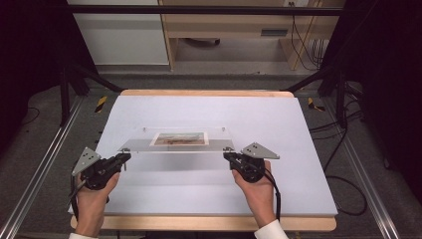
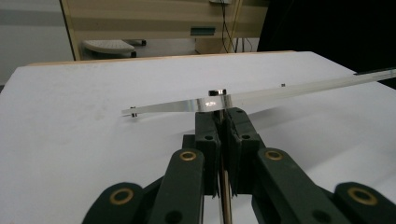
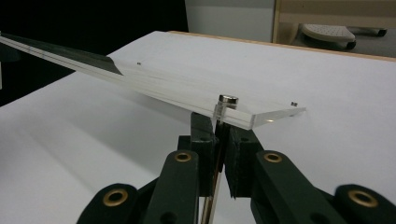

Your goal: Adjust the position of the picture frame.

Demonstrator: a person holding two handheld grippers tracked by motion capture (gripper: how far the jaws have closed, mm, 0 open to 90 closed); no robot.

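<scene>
While the clear acrylic frame [image 1: 179, 140] hangs level above the white table top [image 1: 278, 189], a shadow lies on the bare sheet under it. Table has plenty of open white surface on all sides of the frame; wooden rim [image 1: 204, 93] shows at the far and near edges, metal rails [image 1: 45, 159] run alongside left and right. Frame's long near edge spans between the two grippers, well inside the table's borders.

Left gripper [image 1: 123, 158] has its jaws pressed nearly together, pinching the small post under the frame's near-left corner; in the left gripper view the jaws [image 2: 223, 122] meet right below a round metal cap [image 2: 217, 92] on the plate. Right gripper [image 1: 229, 156] likewise closed tight, gripping the post at the near-right corner; in the right gripper view its jaws [image 3: 220, 125] sit under another metal cap [image 3: 228, 99], with the plate's thick clear edge just beside. Each gripper is held by a hand [image 1: 92, 201] coming in from the near side.

A small picture [image 1: 179, 139] in brownish tones sits sandwiched in the middle of the frame; any writing on it is too small to read. No brand or label can be read on the grippers.
</scene>
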